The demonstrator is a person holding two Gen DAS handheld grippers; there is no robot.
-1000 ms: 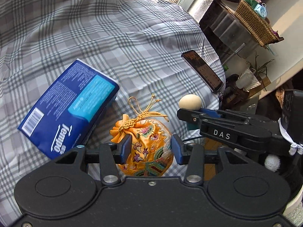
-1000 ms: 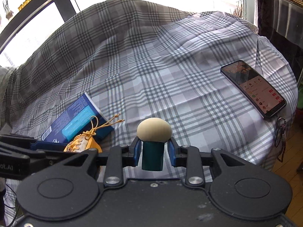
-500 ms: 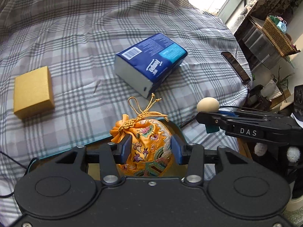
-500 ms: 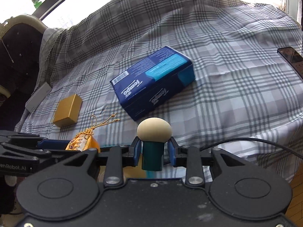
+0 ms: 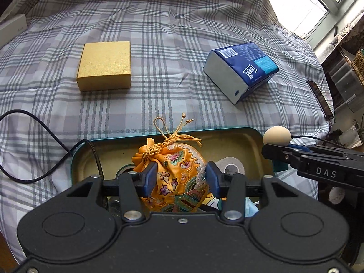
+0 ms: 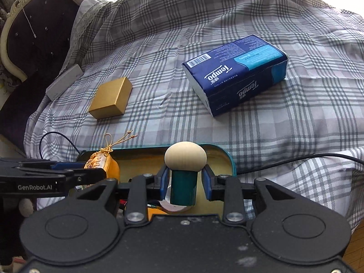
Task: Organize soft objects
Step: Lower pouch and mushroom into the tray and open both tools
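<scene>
The left gripper [image 5: 180, 178] clenched the pouch [image 5: 175, 177] over the tin [image 5: 254, 134]; the right gripper [image 6: 184, 183] gripped a mushroom toy [image 6: 184, 168] beside it. A gold box [image 5: 104, 66] and "Tempo" tissues [image 6: 236, 72] lay beyond on the plaid cloth [image 5: 170, 34]. Only the left view showed a phone [image 5: 319, 97]; "DAS", "GenRobot.AI" marked the grippers
</scene>
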